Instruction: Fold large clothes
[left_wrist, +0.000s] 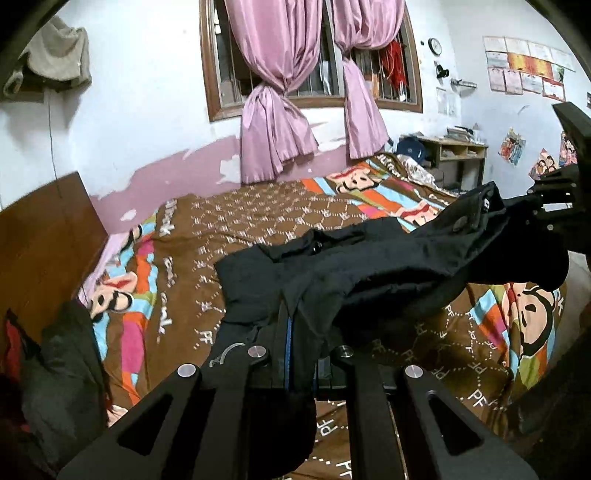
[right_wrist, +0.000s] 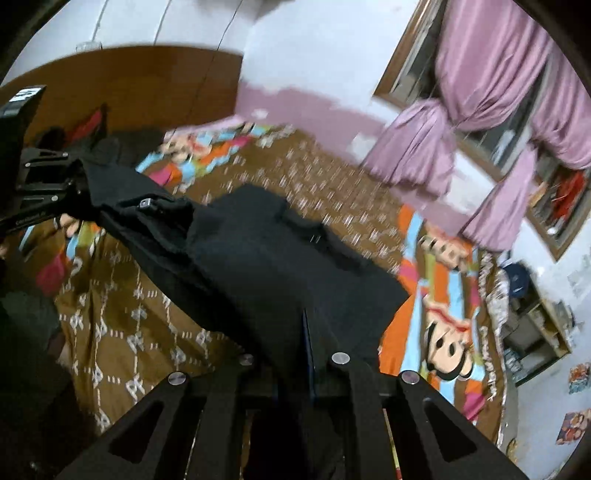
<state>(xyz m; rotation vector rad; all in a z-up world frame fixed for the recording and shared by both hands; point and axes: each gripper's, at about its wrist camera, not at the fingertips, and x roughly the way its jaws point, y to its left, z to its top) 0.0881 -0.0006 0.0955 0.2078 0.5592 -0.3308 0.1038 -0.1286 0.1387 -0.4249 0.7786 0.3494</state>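
- Left claw (left_wrist: 295, 332) clenched on one edge of the black garment (left_wrist: 369, 258), lifting it off the bed (left_wrist: 258, 206)
- The cloth sags between both claws, its far part lying rumpled on the patterned bedspread; no neat fold shows yet
- Right claw (right_wrist: 308, 332) clamped on the opposite edge; folding looks barely begun

Garment (left_wrist: 369, 266) strung between both tongs above bed (left_wrist: 258, 218) (far end probably resting); window (left_wrist: 310, 55) behind.
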